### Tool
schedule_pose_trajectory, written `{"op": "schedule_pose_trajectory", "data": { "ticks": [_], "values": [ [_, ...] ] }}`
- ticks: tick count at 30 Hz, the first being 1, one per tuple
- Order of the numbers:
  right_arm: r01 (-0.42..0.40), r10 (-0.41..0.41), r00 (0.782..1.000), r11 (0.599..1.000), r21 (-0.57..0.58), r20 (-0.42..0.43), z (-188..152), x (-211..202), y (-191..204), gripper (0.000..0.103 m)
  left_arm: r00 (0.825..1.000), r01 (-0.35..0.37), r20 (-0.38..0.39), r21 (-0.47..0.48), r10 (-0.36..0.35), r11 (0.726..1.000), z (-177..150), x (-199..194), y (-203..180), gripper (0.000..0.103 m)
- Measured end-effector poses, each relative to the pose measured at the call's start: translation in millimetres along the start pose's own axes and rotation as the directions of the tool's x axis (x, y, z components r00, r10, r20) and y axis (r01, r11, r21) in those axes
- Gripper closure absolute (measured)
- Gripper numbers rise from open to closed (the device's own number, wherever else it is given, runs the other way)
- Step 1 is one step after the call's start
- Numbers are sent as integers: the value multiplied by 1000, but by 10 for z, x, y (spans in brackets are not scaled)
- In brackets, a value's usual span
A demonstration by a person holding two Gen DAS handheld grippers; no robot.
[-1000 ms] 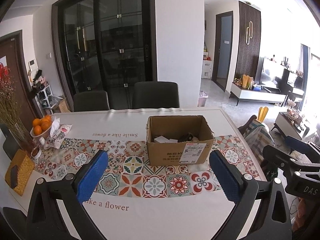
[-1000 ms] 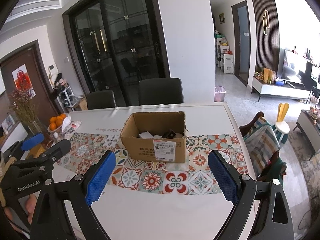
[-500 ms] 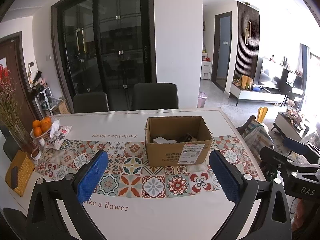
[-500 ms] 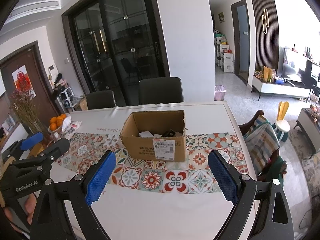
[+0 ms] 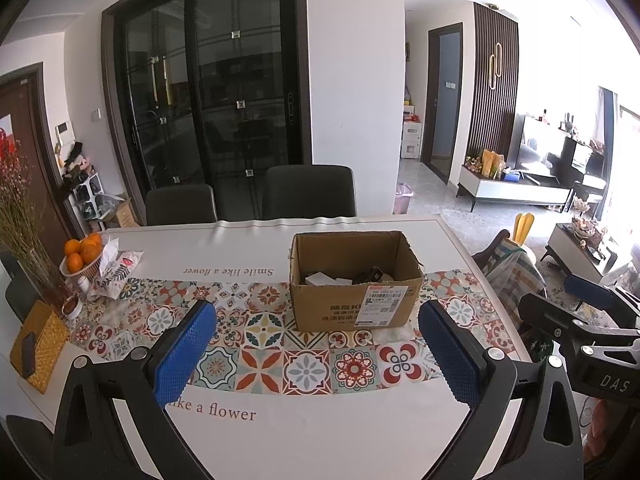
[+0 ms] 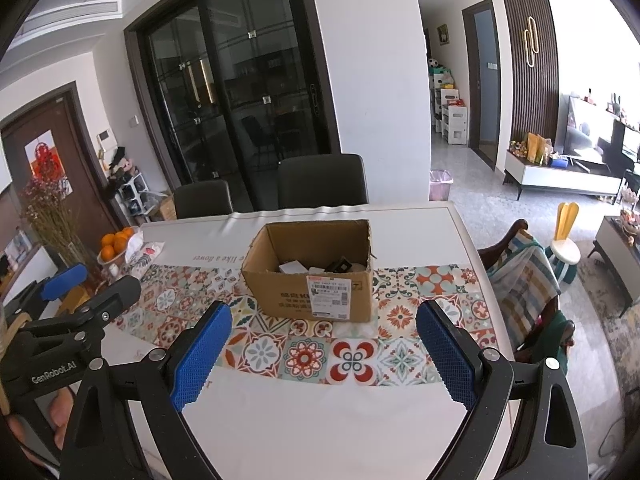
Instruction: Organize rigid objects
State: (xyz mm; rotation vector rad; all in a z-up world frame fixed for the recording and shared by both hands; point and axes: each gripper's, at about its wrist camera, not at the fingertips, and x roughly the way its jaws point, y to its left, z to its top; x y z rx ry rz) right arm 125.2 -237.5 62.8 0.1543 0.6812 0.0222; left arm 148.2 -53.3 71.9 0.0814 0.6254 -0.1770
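Because the cardboard box point(image 5: 354, 280) sits mid-desk on the patterned runner point(image 5: 280, 344), at twelve o'clock from both cameras, its top open and small items inside, either side can likely reach it. Left gripper point(image 5: 318, 354) and right gripper point(image 6: 324, 356) hover level above the desk point(image 6: 320, 420), both spread wide, empty.

A bowl of oranges point(image 5: 82, 251) is sitting at the far left edge of the table point(image 5: 320, 432), beside a vase of dried flowers point(image 5: 24, 232); a woven yellow box point(image 5: 38, 346) is lying nearer; two dark chairs point(image 5: 308, 192) are standing behind the table; a patterned runner point(image 5: 280, 360) is crossing it
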Motion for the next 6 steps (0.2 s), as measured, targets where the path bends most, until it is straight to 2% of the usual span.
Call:
{"op": "schedule_pose_trajectory", "data": {
  "ticks": [6],
  "values": [
    [0,0,1000,1000,4,-2,-14,-19,6,9,1000,6,-2,2,-6,1000,-17,-7,-10,0]
  ]
}}
